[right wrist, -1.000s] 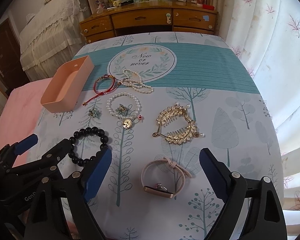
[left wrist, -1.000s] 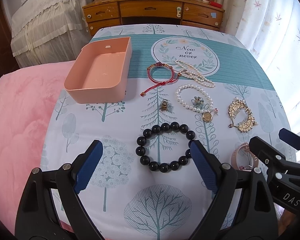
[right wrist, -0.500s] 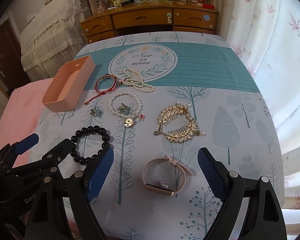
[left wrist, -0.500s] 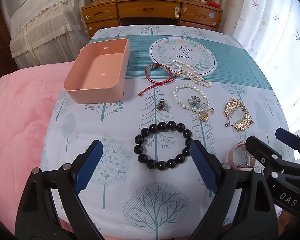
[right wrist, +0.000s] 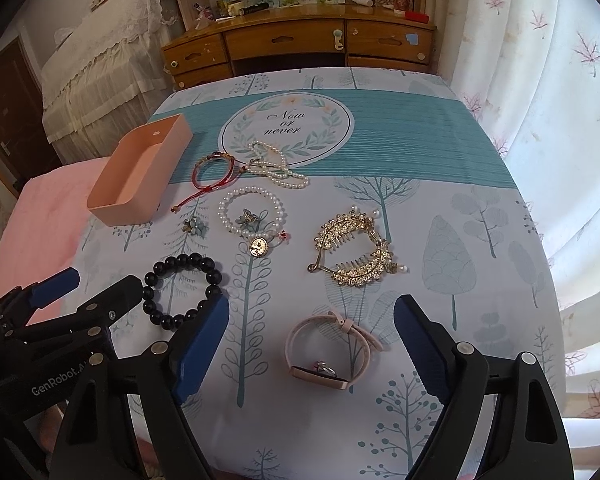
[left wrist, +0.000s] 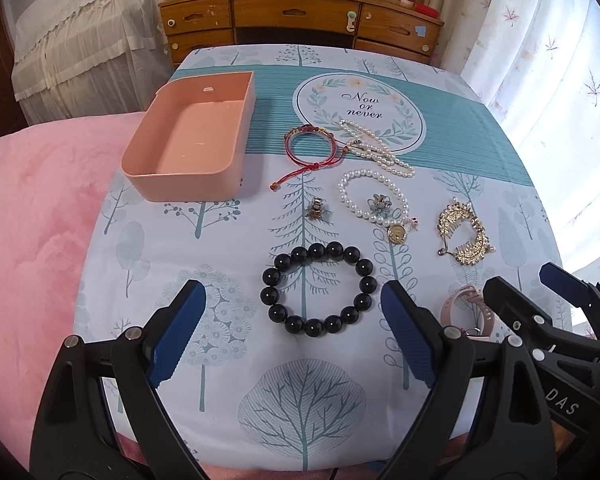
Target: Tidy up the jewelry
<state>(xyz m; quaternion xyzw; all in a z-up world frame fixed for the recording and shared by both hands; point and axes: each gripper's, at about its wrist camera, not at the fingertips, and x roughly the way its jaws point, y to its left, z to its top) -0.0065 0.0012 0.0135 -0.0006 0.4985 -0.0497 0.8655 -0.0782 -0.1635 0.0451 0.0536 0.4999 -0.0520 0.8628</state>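
Jewelry lies spread on a tree-print tablecloth. A black bead bracelet lies just ahead of my open left gripper. A pink watch lies between the fingers of my open right gripper. Farther out lie a gold hair comb, a pearl bracelet with a gold charm, a pearl necklace, a red cord bracelet and a small flower earring. An empty pink box stands at the left.
A pink blanket lies left of the table. A wooden dresser stands beyond the far edge. White curtains hang on the right. A lace-covered bed is at the back left.
Both grippers have drawn back slightly; the jewelry sits a little farther up in both views. Nothing was taken hold of.
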